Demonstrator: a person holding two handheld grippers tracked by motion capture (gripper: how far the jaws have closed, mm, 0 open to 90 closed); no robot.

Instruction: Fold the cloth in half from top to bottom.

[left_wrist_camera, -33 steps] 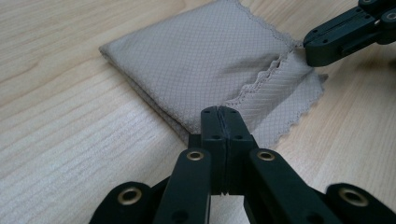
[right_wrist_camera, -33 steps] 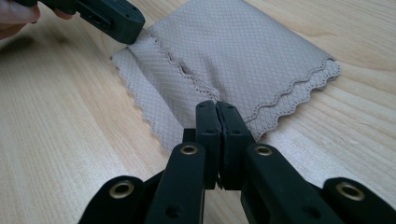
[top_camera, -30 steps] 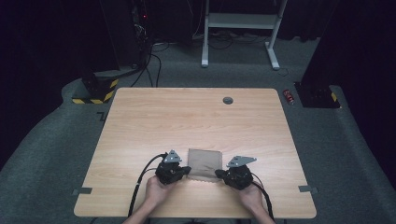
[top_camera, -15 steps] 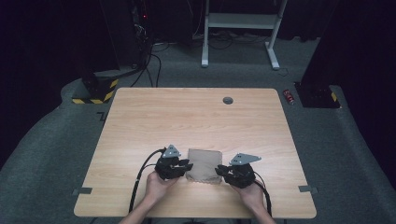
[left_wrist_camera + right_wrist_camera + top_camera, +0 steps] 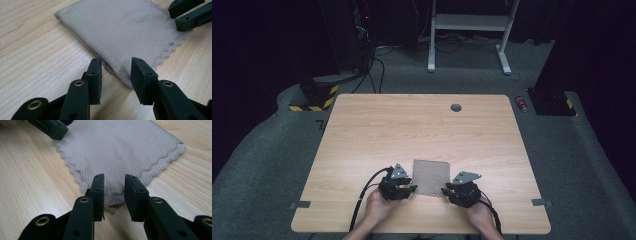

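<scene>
A beige folded cloth (image 5: pixel 430 176) with scalloped edges lies flat on the wooden table (image 5: pixel 412 125), close to the near edge. My left gripper (image 5: pixel 410 189) sits at its near left corner and my right gripper (image 5: pixel 446 190) at its near right corner. In the left gripper view the jaws (image 5: pixel 116 68) stand apart around the cloth (image 5: pixel 120 30) corner, their pads off the fabric. The right gripper (image 5: pixel 114 187) straddles the other corner of the cloth (image 5: pixel 120 147) the same way. Both pairs of jaws have just been opening. Each gripper view catches the other gripper's fingertips (image 5: pixel 190 15) (image 5: pixel 50 127) at the far corner.
A round cable hole (image 5: pixel 456 107) sits near the table's far edge. Tape marks (image 5: pixel 300 204) (image 5: pixel 538 202) lie by the near corners. Grey carpet surrounds the table, with a white desk frame (image 5: pixel 467 22) and a red can (image 5: pixel 522 103) behind.
Both hands stay at the cloth's near corners and the cloth lies where it was. The left gripper has shifted only slightly.
</scene>
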